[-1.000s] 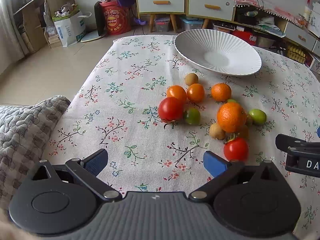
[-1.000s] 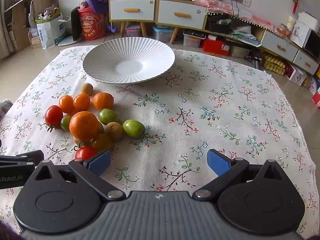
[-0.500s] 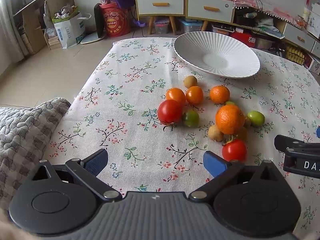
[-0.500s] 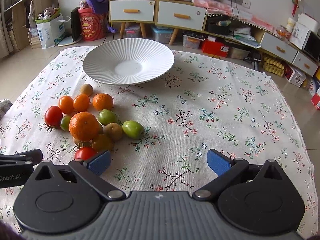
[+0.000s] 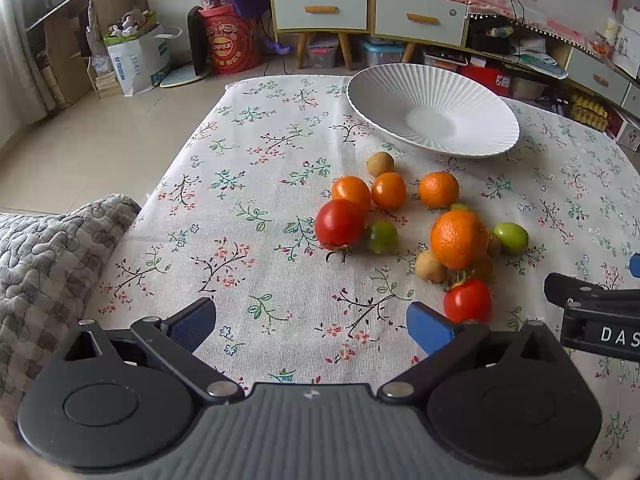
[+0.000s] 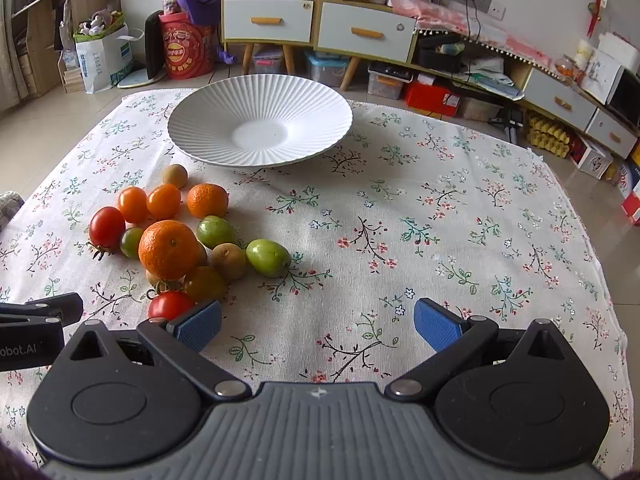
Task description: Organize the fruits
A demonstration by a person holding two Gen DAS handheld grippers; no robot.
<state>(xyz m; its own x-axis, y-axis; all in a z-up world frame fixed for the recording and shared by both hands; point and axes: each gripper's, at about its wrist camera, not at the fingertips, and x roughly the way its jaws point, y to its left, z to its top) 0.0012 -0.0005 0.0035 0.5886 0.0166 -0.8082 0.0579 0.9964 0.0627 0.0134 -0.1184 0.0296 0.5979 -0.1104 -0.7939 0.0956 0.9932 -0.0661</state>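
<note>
My left gripper (image 5: 312, 322) and right gripper (image 6: 318, 326) both hang with jaws spread wide, holding nothing. I judge the best start is the nearest red tomato (image 6: 170, 305), low left in the right view: close gently around its smooth, soft skin. The ribbed white plate (image 6: 312, 100), upper centre, sits bare.

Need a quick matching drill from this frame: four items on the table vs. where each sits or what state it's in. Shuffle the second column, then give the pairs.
Items
1. white plate
2. large orange
3. left gripper
4. small brown fruit

Descriptions
A. open, holding nothing
B. alone, nearest the plate's rim
C. empty, beyond the fruit
D. middle of the fruit cluster

Pairs: 1-C, 2-D, 3-A, 4-B
</note>
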